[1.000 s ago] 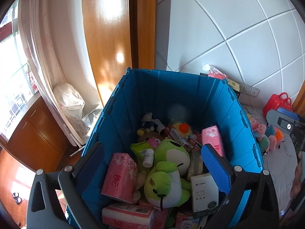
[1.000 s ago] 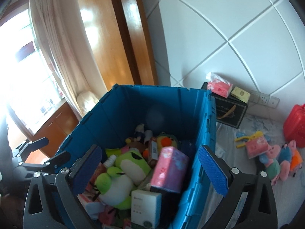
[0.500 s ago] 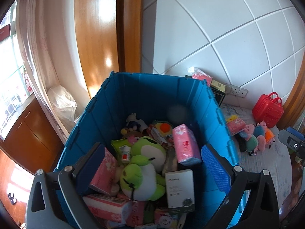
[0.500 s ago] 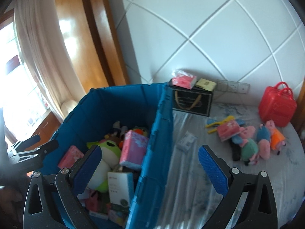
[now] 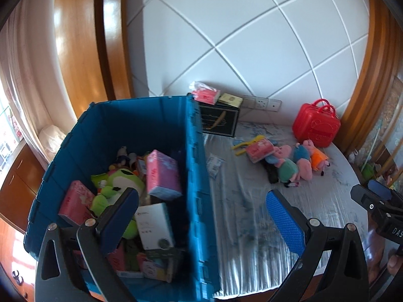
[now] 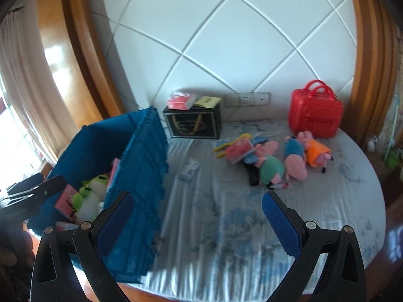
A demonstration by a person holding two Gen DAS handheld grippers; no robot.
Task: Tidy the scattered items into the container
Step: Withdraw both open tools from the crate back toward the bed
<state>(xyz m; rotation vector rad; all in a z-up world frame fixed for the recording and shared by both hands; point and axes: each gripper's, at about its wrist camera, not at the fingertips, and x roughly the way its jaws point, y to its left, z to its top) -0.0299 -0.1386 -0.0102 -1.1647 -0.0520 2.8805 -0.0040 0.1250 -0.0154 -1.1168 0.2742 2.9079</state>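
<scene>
1. While both tools hang above the scene, the left hand-held gripper (image 5: pixel 201 216) has its blue pads spread wide with nothing between them; one pad is over the blue crate (image 5: pixel 199 176), the other over the grey cloth-covered surface (image 5: pixel 252 226) to the crate's right.
2. The right hand-held gripper (image 6: pixel 196 216) is likewise spread apart and empty, one pad over the crate's right wall, the other over the surface.
3. Inside the crate, nearest the cameras, lie a white box (image 5: pixel 153 226) and a green frog plush (image 5: pixel 118 188), with a pink tissue pack (image 5: pixel 75 201) to the frog's left and another pink tissue pack (image 5: pixel 163 171) leaning against the crate's right wall. More small toys sit deeper in the crate, too jumbled to name.
4. Just right of the crate, a small clear-wrapped packet (image 6: pixel 190 170) lies flat on the surface; its contents are blurred, possibly wipes.
5. Farther right of the crate lies a cluster of pig plush toys (image 6: pixel 282 161), touching one another, with a black object partly under the green-dressed one.
6. A pink pack (image 6: pixel 239 149) rests against the left end of that cluster, over a yellow plastic item (image 6: pixel 226 146).
7. Behind the crate's far right corner stands a black box (image 6: pixel 192 125), carrying a red tissue pack (image 6: pixel 181 100) and a yellow-green packet (image 6: pixel 207 100).
8. Farthest right of the crate, against the white quilted wall (image 6: pixel 226 37), stands a red toy suitcase (image 6: pixel 314 113).
</scene>
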